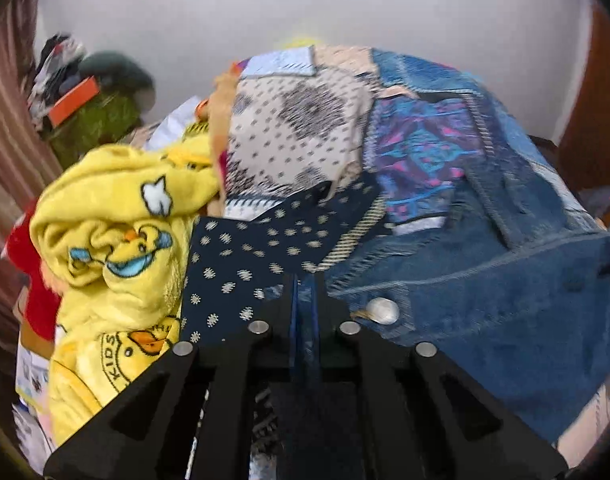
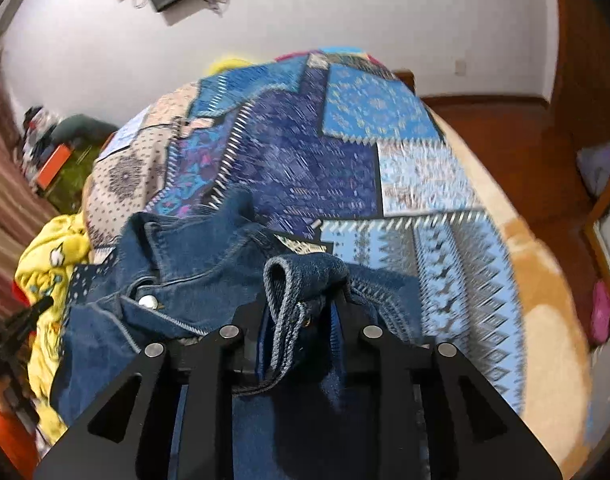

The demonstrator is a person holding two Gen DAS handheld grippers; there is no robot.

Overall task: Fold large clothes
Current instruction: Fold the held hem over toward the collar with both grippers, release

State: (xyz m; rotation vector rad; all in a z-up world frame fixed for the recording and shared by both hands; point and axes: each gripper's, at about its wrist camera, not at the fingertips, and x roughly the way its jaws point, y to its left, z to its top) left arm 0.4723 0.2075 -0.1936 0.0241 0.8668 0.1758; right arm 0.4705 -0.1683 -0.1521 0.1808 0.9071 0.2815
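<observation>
i've got the denim jacket [image 2: 193, 264] lying on a bed w/ a blue patchwork quilt [image 2: 345, 160], bunched up at the near edge. my left gripper [image 1: 304, 280] has its jaws pressed nearly together, pinching a thin fold of the jacket's blue denim that runs up btwn the fingers; a metal snap button [image 1: 381, 310] sits just right of them in the left wrist view. my right gripper [image 2: 303, 300] is clamped on a thick wad of the same jacket, a rolled hem w/ pale stitching bulging up btwn the jaws and draping back toward the camera. no earlier frame to compare, so that's all i can say on it. a 2nd snap [image 2: 147, 301] shows on the jacket in the right wrist view, left of the gripper. to the left of the jacket there's a yellow fleece blanket [image 1: 117, 240] w/ cartoon duck prints, heaped, touching a dark navy dotted patch of the quilt [image 1: 245, 256]. something red [image 1: 33, 280] pokes out behind the blanket, can't tell what. far left, an orange box [image 1: 74, 100] on a green thing near a striped curtain [image 1: 5, 120]. white wall [image 1: 385, 12] behind, wood floor [image 2: 505, 132] on the right. both views are motion-blurred.
</observation>
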